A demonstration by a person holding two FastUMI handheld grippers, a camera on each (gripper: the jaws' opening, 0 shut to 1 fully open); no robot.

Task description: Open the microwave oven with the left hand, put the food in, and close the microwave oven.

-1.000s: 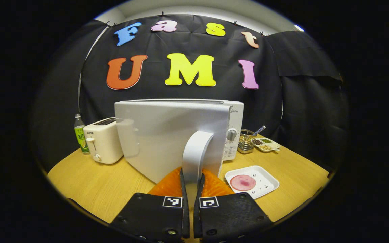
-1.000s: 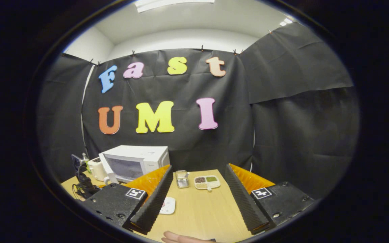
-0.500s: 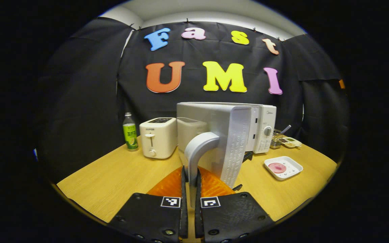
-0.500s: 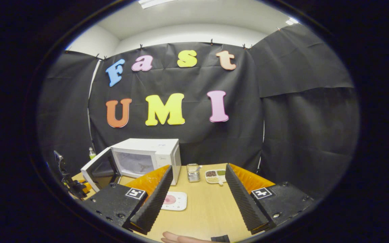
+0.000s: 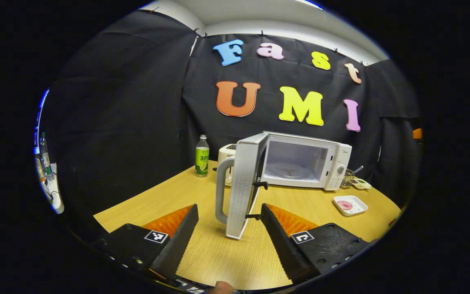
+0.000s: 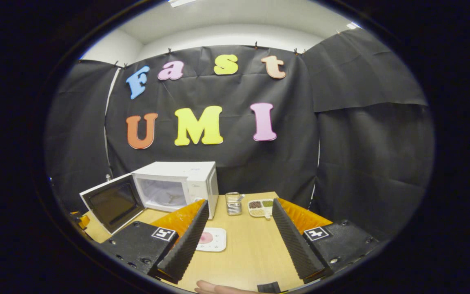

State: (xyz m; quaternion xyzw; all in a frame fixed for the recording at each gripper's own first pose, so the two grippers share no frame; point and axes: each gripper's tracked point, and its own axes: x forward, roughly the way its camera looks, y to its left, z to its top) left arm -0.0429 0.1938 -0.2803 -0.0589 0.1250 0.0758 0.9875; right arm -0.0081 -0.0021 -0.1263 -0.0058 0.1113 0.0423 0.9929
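**Door open, food waits on its plate**

In the left gripper view, the left tool [image 5: 229, 222] hangs with its fingers spread wide and holds nothing. Just ahead of it stands the door [image 5: 241, 188] of the microwave [image 5: 306, 161], swung out wide, edge toward the camera, with its curved handle [image 5: 220, 190] on the outer face. The cavity is bare and open. The food [image 5: 344, 205], a flat pink slice, lies on a small white plate [image 5: 359, 206] on the surface [image 5: 169, 196], to the right of the oven and in front of it. I judge the slice soft, light and maybe slippery, so it is better to take the plate by its rim; the plate looks stiff, shallow and easy to tip. A bottle [image 5: 202, 156] and a toaster [image 5: 227, 157] stand to the left, behind the door, well apart from the path.

In the right gripper view, the right tool [image 6: 237, 228] is also wide open and empty, and it hovers low over the surface. The plate sits just beyond its left finger, so this tool is near to it. The open door juts out at the left. Behind the plate, beside the oven, stand a wire basket [image 6: 232, 203] and a tray of seeds [image 6: 260, 207]; these could be knocked if the tool reaches too far. The way from plate to cavity looks free; only the front corner of the oven needs care.
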